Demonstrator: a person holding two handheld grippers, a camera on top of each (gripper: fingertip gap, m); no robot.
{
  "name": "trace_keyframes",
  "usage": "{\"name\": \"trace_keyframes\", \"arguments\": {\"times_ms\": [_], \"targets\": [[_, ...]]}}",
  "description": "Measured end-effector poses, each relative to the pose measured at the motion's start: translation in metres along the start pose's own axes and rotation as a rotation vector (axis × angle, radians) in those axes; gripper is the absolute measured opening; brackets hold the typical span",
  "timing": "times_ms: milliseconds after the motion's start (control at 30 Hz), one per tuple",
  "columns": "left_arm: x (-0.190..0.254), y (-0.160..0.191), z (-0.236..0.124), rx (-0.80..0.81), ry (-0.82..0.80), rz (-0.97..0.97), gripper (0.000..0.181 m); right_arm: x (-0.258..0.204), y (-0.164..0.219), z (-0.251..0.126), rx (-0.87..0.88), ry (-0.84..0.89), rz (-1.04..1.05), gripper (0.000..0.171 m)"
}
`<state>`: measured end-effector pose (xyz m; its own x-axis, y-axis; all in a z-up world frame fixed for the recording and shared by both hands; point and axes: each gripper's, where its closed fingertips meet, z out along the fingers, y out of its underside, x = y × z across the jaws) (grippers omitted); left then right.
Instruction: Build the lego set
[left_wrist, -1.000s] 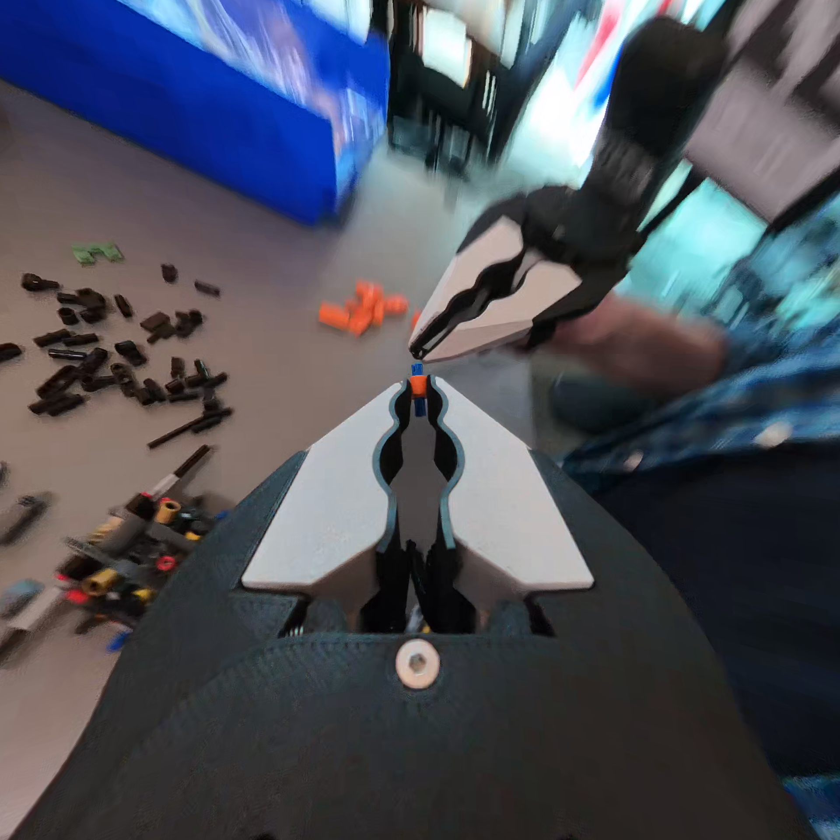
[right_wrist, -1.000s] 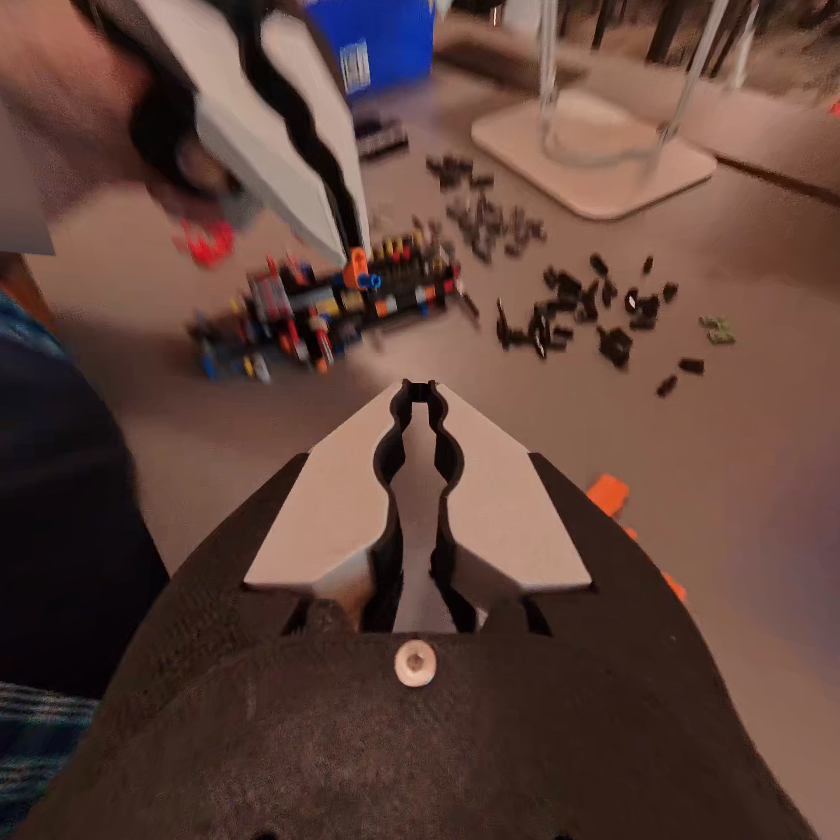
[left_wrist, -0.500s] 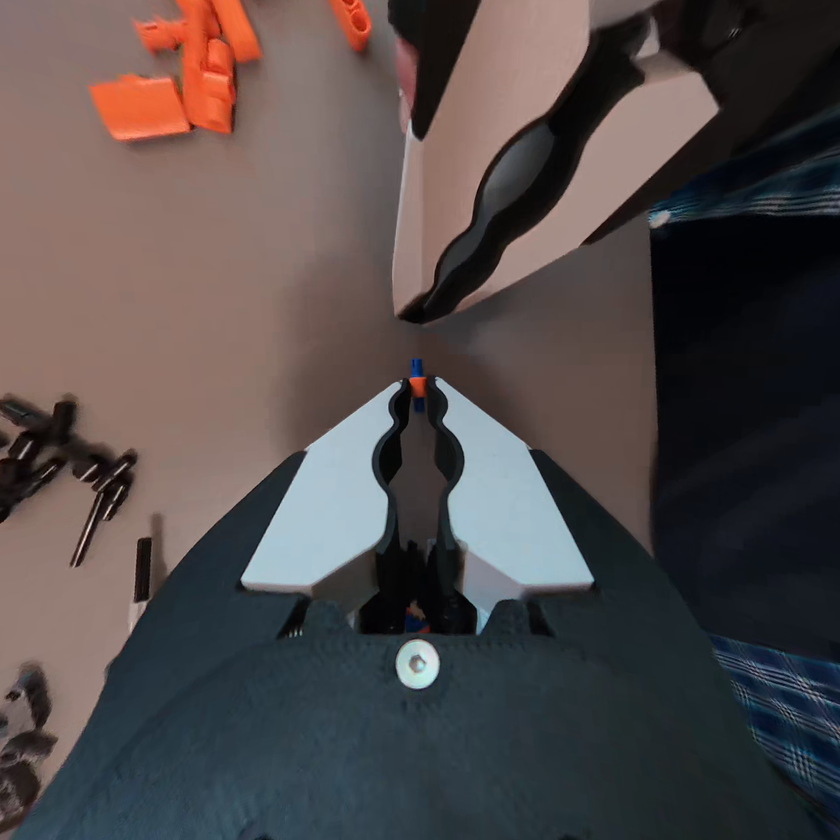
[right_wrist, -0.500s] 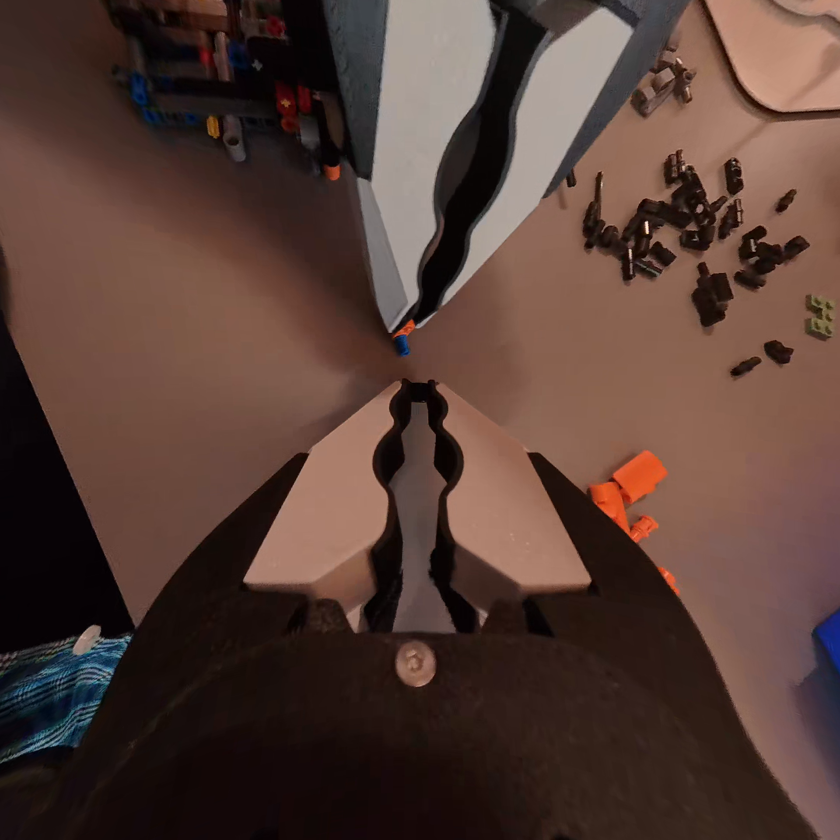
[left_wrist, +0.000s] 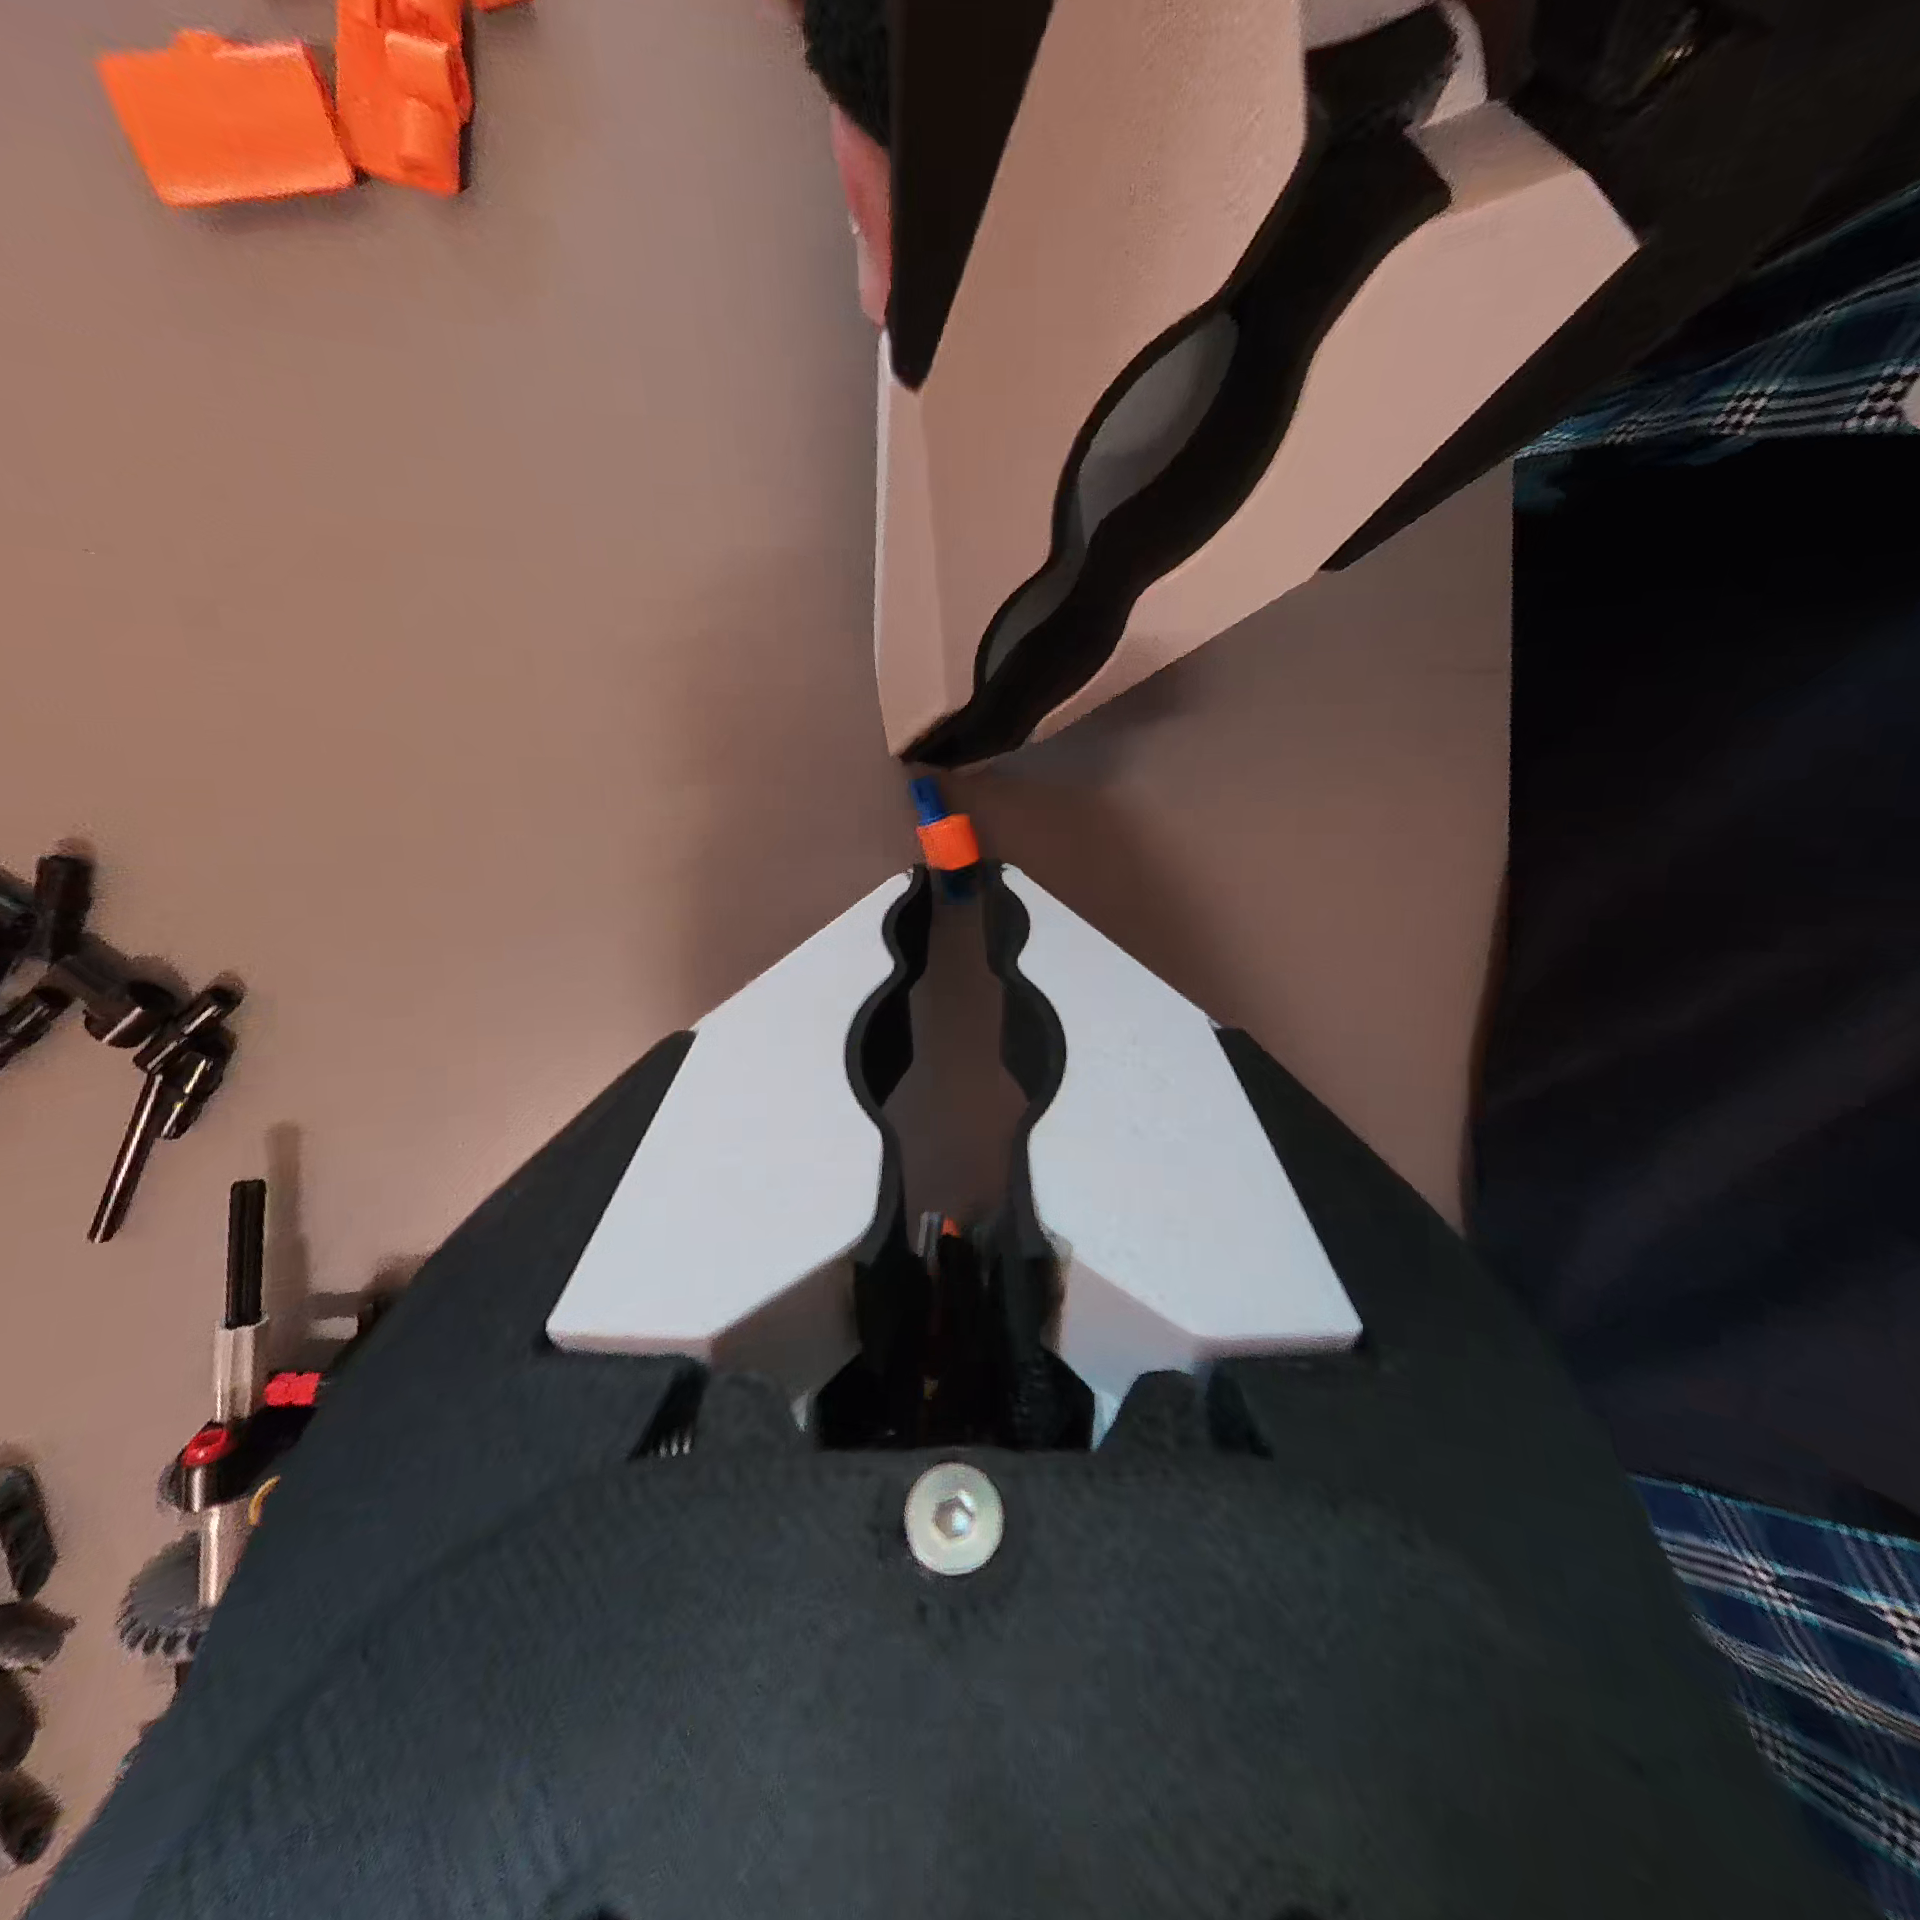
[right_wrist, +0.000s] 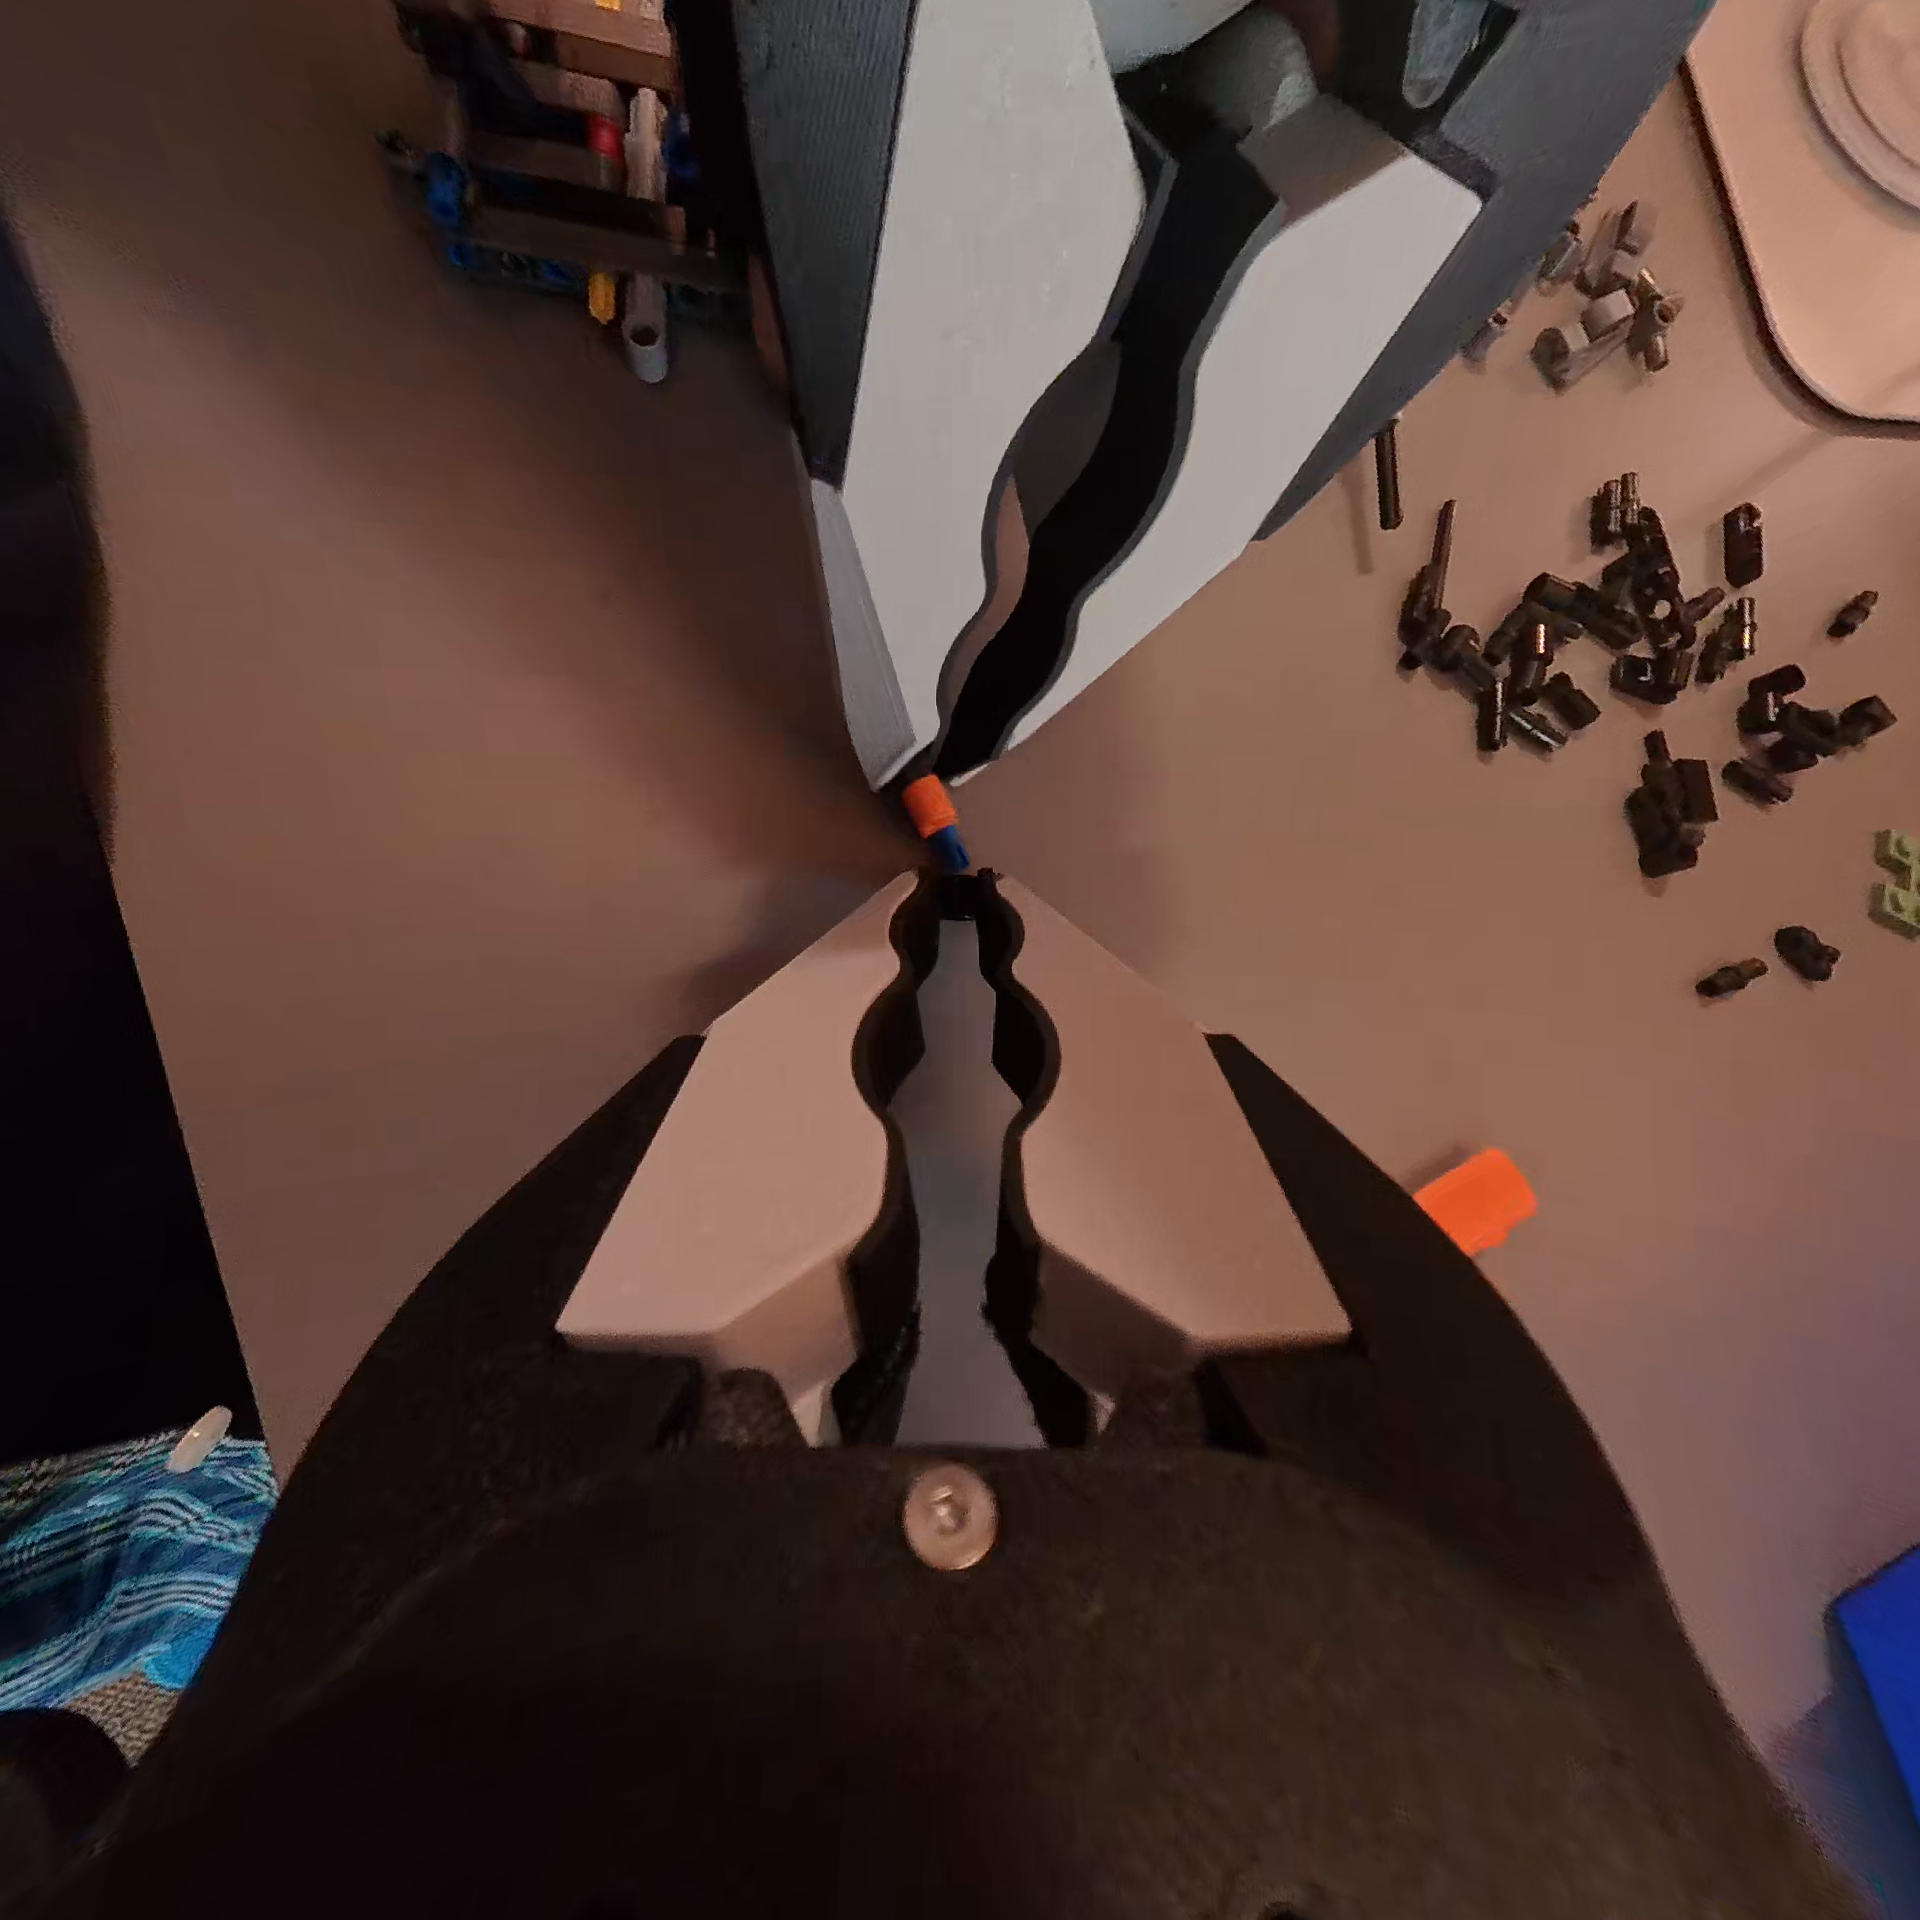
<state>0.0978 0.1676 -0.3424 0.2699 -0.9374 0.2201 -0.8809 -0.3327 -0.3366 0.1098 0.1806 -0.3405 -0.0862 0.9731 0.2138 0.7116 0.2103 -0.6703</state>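
The left gripper (left_wrist: 951, 883) has its jaws closed on the small orange-and-blue pin piece (left_wrist: 943, 840), which it holds above the bench (left_wrist: 520, 623). The long axis of the piece points out toward 12 o'clock, straight at the right gripper (left_wrist: 935, 756). The right jaws look almost closed; a small dark part (right_wrist: 961, 896) seems to sit in their tips, nearly touching the blue end, but this is hard to tell.

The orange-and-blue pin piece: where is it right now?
The orange-and-blue pin piece is pinched at the tips of the left gripper, above the bare table. The right gripper sits just beyond its blue end, tip to tip.
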Motion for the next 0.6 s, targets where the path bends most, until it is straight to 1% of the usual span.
{"name": "trace_keyframes", "arguments": {"times_ms": [33,233,367,500,600], "targets": [[0.0,-0.001,0.0,0.0,-0.014,0.007,0.009,0.0,0.0,0.0,-0.001,-0.004,-0.007,0.004],[0.001,-0.005,-0.006,0.045,-0.078,0.008,0.019,0.0,0.003,-0.002,-0.01,-0.023,-0.029,0.004],[0.008,-0.005,-0.005,0.068,-0.104,-0.022,0.021,-0.002,0.003,-0.004,0.006,-0.049,-0.026,0.005],[0.007,-0.004,0.001,0.061,-0.146,-0.041,0.017,-0.005,0.002,-0.003,0.016,-0.101,-0.007,0.005],[0.003,-0.003,0.003,0.051,-0.169,-0.043,0.005,-0.005,0.002,-0.003,0.012,-0.148,0.026,0.011]]}}
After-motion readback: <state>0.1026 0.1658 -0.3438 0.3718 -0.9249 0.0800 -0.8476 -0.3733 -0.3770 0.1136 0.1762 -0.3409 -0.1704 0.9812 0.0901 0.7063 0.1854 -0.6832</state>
